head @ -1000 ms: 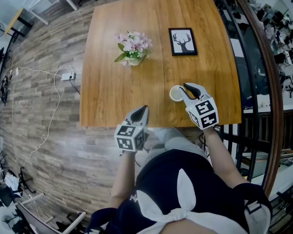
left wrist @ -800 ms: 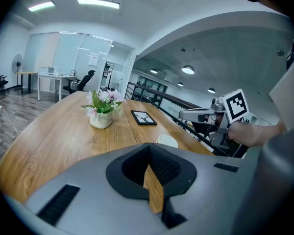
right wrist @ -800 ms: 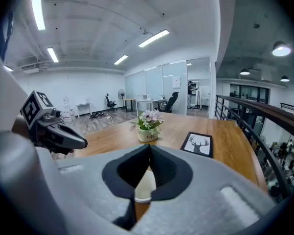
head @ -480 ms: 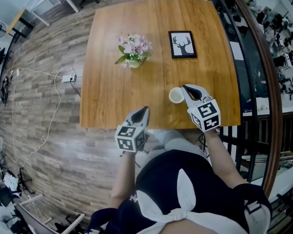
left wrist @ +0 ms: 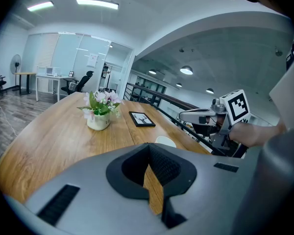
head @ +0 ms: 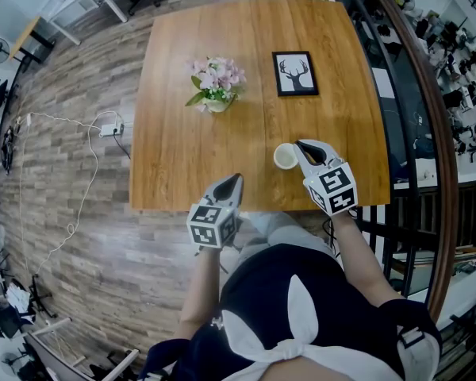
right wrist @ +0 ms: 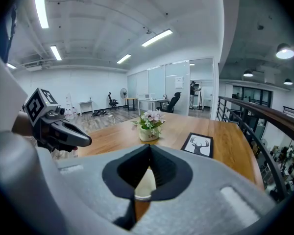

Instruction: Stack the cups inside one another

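Observation:
One white cup (head: 285, 155) stands upright on the wooden table (head: 182, 149), near its front right. My right gripper (head: 301, 142) is shut, its tips just right of the cup and close above its rim. In the right gripper view the cup's lower part (right wrist: 146, 185) shows through the gap below the joined tips (right wrist: 149, 148); I cannot tell whether they pinch the rim. My left gripper (head: 234, 179) hangs at the table's front edge, shut and empty. From the left gripper view I see the cup (left wrist: 165, 141) and the right gripper (left wrist: 198, 115) beyond it.
A pot of pink flowers (head: 215, 79) stands at the table's middle back. A framed deer picture (head: 294, 73) lies to its right. A railing and a drop run along the table's right side (head: 428, 133). A cable and power strip (head: 111, 124) lie on the floor at left.
The right gripper's jaws have come together next to the cup. The cup and the left gripper have kept their places.

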`<action>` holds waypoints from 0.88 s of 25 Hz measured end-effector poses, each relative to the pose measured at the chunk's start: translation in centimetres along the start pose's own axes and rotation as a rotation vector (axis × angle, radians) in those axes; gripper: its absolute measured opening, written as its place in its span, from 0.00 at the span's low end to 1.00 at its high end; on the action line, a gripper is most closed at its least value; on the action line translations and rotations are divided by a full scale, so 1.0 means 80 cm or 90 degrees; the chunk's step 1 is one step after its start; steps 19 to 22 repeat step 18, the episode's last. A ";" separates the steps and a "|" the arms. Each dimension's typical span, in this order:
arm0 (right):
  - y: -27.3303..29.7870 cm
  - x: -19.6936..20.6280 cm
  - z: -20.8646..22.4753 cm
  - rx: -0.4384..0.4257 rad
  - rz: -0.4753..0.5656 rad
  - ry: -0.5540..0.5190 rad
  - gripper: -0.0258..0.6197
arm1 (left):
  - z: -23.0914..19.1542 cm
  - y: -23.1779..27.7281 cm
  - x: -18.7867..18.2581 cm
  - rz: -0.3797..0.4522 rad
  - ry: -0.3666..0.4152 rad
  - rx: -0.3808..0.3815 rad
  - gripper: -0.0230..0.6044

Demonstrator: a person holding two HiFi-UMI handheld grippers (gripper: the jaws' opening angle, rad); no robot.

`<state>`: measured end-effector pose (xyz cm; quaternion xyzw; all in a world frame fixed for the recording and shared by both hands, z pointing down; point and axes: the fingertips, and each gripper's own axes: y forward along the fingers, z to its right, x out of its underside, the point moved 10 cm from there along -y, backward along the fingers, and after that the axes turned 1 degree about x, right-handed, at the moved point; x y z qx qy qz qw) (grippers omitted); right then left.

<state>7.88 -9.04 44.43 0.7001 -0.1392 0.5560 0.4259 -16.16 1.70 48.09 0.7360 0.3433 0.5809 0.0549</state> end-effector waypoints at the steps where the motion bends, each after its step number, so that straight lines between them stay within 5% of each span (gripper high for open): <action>1: 0.000 0.000 0.000 0.000 -0.001 -0.001 0.04 | 0.000 0.000 0.000 0.001 0.000 0.000 0.06; 22: -0.001 0.006 0.002 0.004 -0.015 -0.004 0.04 | 0.004 0.002 -0.005 -0.018 0.008 0.011 0.06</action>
